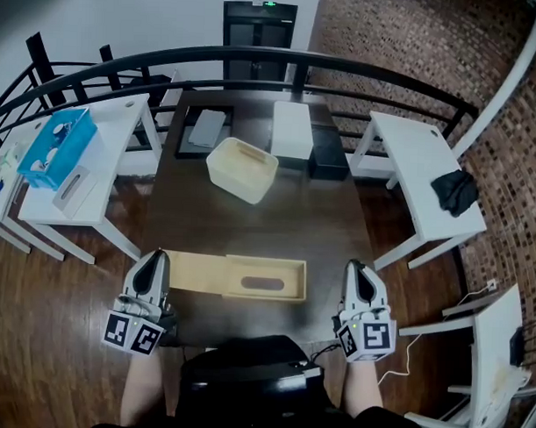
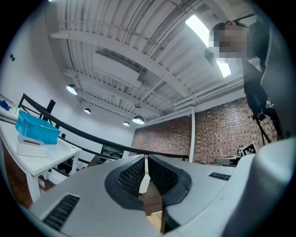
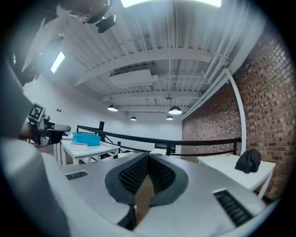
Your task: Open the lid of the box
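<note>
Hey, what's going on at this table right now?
A person holds a gripper in each hand at the near edge of a dark table. The left gripper and right gripper flank a long wooden box with a slot in its top. Both have their jaws shut on nothing, so the box is not gripped. Further back lie a cream box, a white box and a black box.

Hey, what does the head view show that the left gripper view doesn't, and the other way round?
Head view only: the slotted top of the wooden box on the dark table, the left gripper and right gripper beside its ends, and the black cloth on the right side table. Left gripper view only: the ceiling lamps, and the left gripper's jaws up close, shut, nothing held. Both: the blue bin, the railing and the brick wall.
</note>
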{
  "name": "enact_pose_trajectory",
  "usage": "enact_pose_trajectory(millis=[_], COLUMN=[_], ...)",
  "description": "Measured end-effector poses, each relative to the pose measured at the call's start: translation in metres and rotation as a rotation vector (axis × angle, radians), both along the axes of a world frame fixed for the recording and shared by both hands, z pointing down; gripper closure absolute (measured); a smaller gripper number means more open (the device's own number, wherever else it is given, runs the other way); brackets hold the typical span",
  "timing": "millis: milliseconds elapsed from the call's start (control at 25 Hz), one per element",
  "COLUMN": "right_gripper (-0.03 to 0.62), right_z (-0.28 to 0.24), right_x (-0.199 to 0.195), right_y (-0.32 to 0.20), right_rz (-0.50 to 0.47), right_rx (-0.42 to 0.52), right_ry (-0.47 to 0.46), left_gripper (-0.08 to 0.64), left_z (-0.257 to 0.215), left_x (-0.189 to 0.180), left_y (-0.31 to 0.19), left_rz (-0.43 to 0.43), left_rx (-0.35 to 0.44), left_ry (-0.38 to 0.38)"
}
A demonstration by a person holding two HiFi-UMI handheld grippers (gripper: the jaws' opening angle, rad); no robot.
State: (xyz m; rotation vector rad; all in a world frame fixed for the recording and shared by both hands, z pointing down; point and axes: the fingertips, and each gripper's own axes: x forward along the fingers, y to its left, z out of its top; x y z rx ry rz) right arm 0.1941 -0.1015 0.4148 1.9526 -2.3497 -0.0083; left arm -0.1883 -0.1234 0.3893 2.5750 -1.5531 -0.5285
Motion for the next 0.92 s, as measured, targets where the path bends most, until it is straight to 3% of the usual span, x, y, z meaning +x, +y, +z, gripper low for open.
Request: enact_pose_trajectory(millis=[320,560,680,920], right_gripper=[0.592,0.591,0.592,0.591], right_z=[0.016,0.016,0.016,0.02], right_x=[0.015,0.017,0.014,0.016], right_y=[0.007,0.002,0.001,0.0], right_rz=[0.017,0.047,0.037,0.034], right_rx=[-0.034,-0.037,-0.039,-0.052], right_ry=[-0.018,0.098,0.088,0.053], left_gripper=[0.56,0.56,0.56,0.56], left_z=[0.008,0.012,0.015,0.02], left_x=[-0.025,-0.036,-0.037,-0.034], left_y=[0.006,0.005,0.005,0.005], left_rz=[-0.067,-0.086,-0.085,-0.085], left_rx=[-0.019,-0.04,-0.052,-0.063], left_ry=[0.056,0.061,0.082,0.022])
